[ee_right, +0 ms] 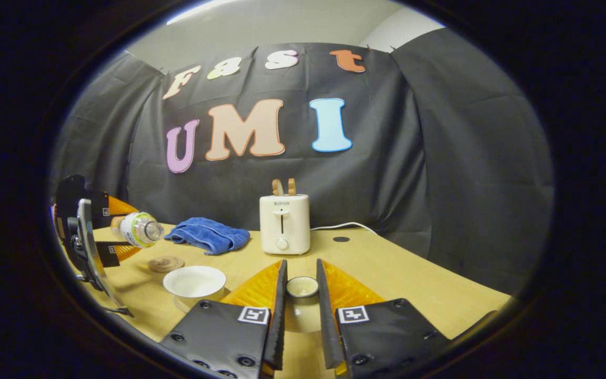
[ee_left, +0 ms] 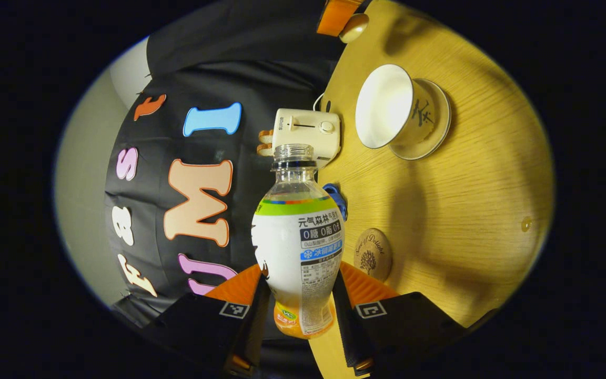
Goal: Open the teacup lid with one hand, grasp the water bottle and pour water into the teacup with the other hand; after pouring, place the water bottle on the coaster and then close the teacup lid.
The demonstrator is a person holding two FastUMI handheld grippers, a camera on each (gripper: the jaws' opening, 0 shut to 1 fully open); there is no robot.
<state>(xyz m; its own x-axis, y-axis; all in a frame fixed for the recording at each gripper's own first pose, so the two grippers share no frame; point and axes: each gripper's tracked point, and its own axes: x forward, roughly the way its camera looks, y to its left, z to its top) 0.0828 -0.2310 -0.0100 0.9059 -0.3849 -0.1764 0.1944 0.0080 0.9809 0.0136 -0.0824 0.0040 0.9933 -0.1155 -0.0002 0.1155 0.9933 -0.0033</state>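
Water bottle (ee_left: pixel 299 247): uncapped, pinched at its lower body between both fingers of the left gripper (ee_left: pixel 300 305), tipped on its side with the mouth toward the teacup (ee_left: pixel 387 108). Teacup lid (ee_right: pixel 302 287): clamped by its knob between the fingers of the right gripper (ee_right: pixel 301 295), held above the table (ee_left: pixel 466 200). Teacup: open, white inside, stood on its saucer (ee_left: pixel 434 126). Coaster (ee_left: pixel 372 254): round, wooden, bare, lay on the table near the bottle. Beyond: white toaster (ee_right: pixel 284 223) with slices in it, blue towel (ee_right: pixel 208 235) beside it at the black cloth wall
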